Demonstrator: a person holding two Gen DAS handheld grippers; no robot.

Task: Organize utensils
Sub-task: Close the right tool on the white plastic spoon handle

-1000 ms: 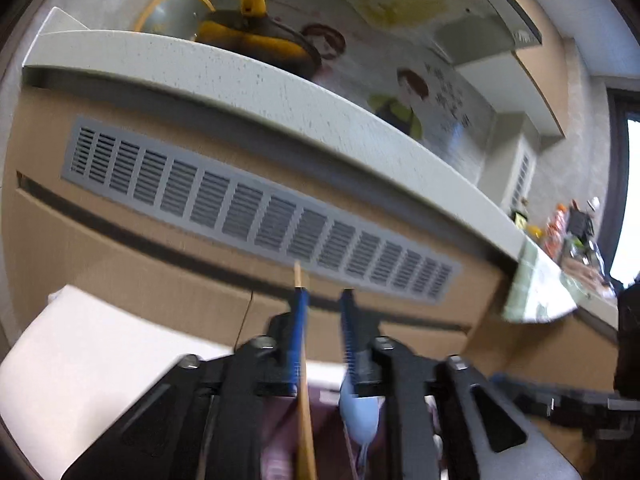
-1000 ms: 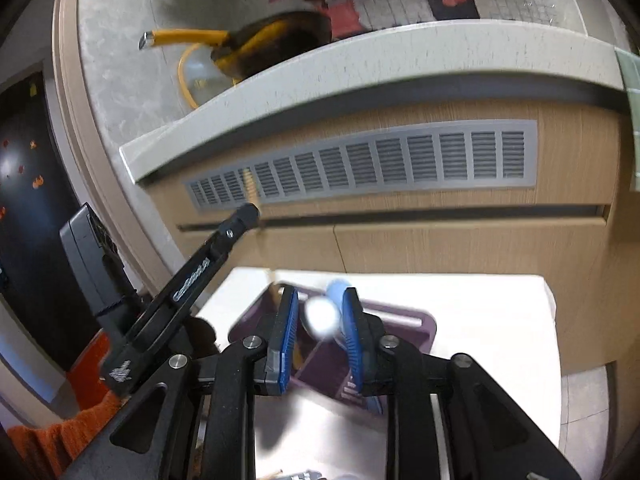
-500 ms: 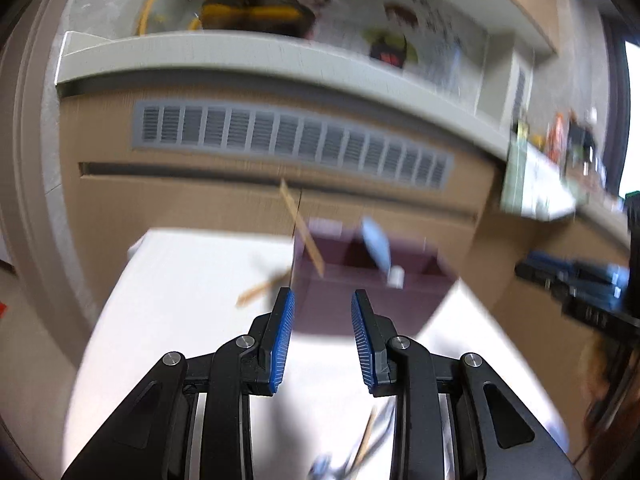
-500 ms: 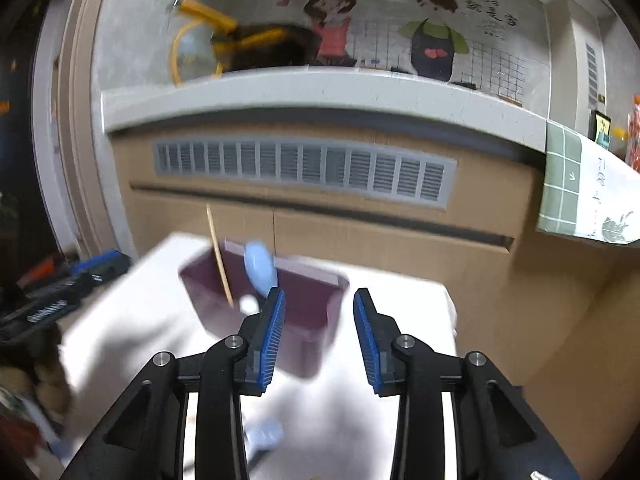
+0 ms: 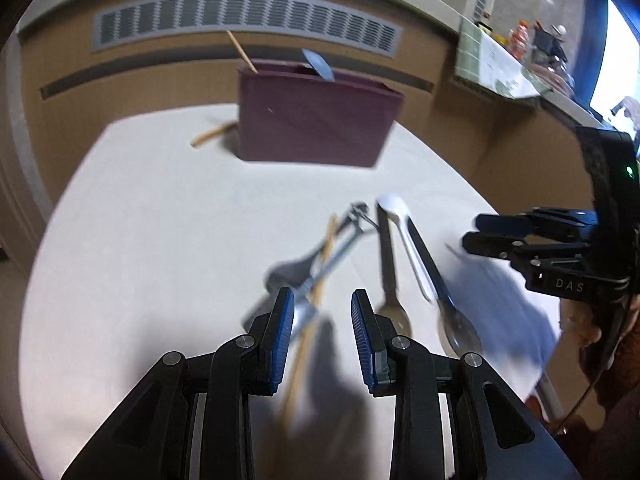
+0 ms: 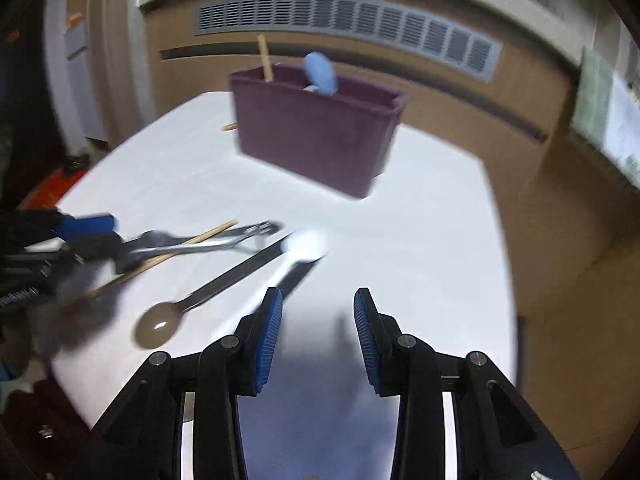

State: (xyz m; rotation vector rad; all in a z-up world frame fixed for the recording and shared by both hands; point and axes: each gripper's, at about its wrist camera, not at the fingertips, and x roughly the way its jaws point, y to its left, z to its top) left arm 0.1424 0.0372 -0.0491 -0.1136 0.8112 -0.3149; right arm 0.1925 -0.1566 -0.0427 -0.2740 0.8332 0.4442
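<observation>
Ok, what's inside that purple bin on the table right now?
Sticking out of the purple bin are a wooden chopstick at its left end and a light blue spoon near the middle. The opaque walls hide their lower parts and anything else inside.

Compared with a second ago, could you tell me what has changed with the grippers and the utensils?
Both grippers have let go and backed away from the purple bin: the left gripper released the chopstick, the right gripper the blue spoon, and both now stand in the bin. Both now hover open over the utensils left on the table. The bin stayed put.
</observation>
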